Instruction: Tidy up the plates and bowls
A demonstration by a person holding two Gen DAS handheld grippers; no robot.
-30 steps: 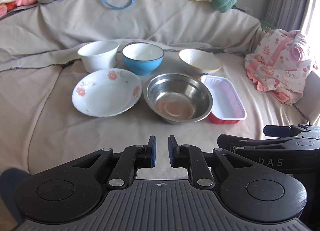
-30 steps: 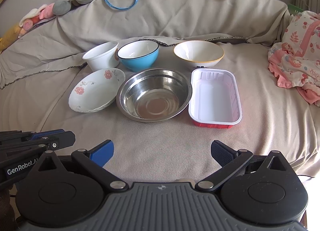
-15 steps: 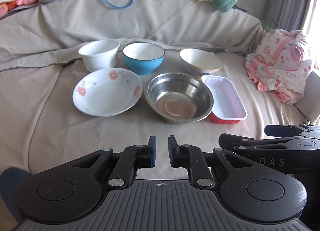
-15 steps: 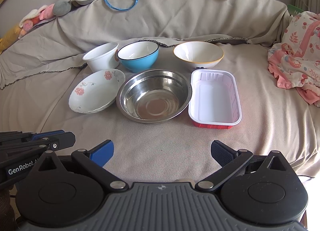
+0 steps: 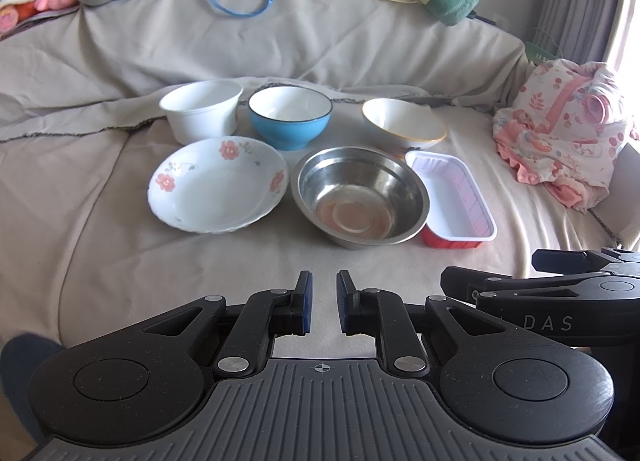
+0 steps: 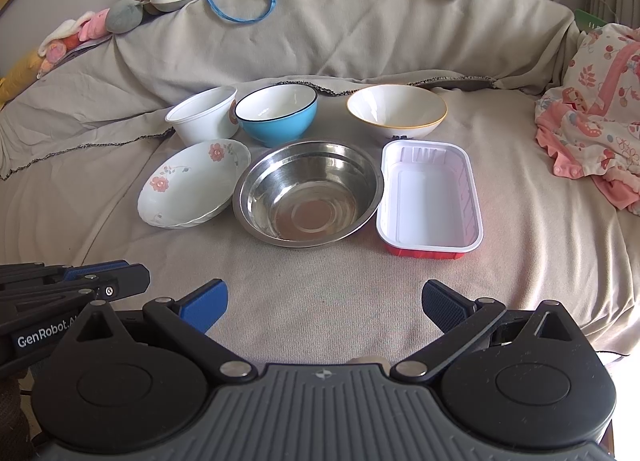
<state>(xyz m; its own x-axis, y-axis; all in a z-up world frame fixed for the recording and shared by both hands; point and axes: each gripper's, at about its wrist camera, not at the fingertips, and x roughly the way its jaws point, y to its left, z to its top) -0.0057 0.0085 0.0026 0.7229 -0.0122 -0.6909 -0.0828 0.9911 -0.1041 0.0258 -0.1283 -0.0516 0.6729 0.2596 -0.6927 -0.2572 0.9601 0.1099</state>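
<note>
Six dishes sit in two rows on the beige sofa cover, all empty. In the back row, from the left: a white plastic bowl just beside a blue bowl, then, apart from them, a white bowl with a yellow rim. In the front row: a flowered plate, a steel bowl close against it, and a red tray with a white inside beside the steel bowl. The left claw is nearly closed, a narrow gap between its blue pads, holding nothing. The right claw is spread wide and empty. Both hover over bare cover in front of the dishes, touching none.
</note>
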